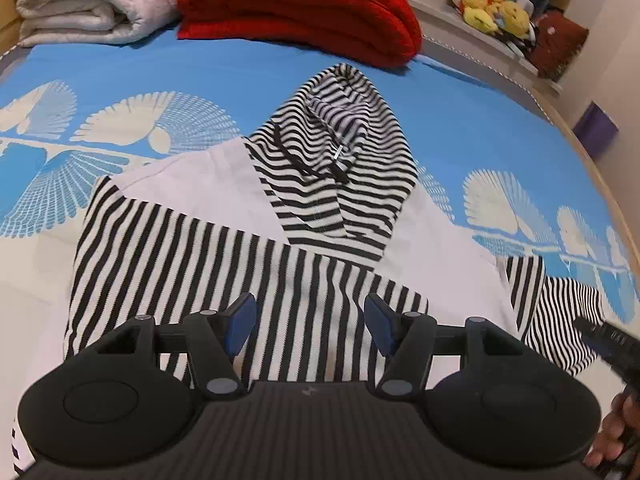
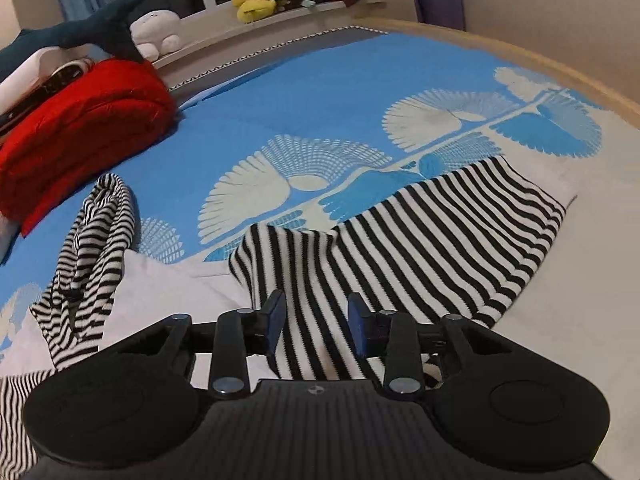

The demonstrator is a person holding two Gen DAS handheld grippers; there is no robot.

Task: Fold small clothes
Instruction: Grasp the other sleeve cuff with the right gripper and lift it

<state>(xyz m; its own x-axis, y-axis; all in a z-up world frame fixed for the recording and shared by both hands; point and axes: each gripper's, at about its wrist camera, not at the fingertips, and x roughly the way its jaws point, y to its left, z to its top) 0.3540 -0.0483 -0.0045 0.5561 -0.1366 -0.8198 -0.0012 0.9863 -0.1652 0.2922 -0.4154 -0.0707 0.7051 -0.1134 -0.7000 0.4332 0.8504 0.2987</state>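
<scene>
Hoodie (image 1: 256, 240) hem hidden behind left tool (image 1: 310, 322).

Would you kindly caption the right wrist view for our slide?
Open right hand-held gripper poised over the hoodie's striped sleeve on a blue bedspread.

The left gripper (image 1: 310, 324) points forward and downward with its blue-padded fingers (image 1: 242, 320) spread wide apart, nothing between them. The right gripper (image 2: 314, 326) is angled the same way, its fingers (image 2: 274, 320) also parted and gripping nothing. At the lower right edge of the left view, part of a hand (image 1: 612, 432) shows, apparently holding the other gripper's blurred body.
</scene>
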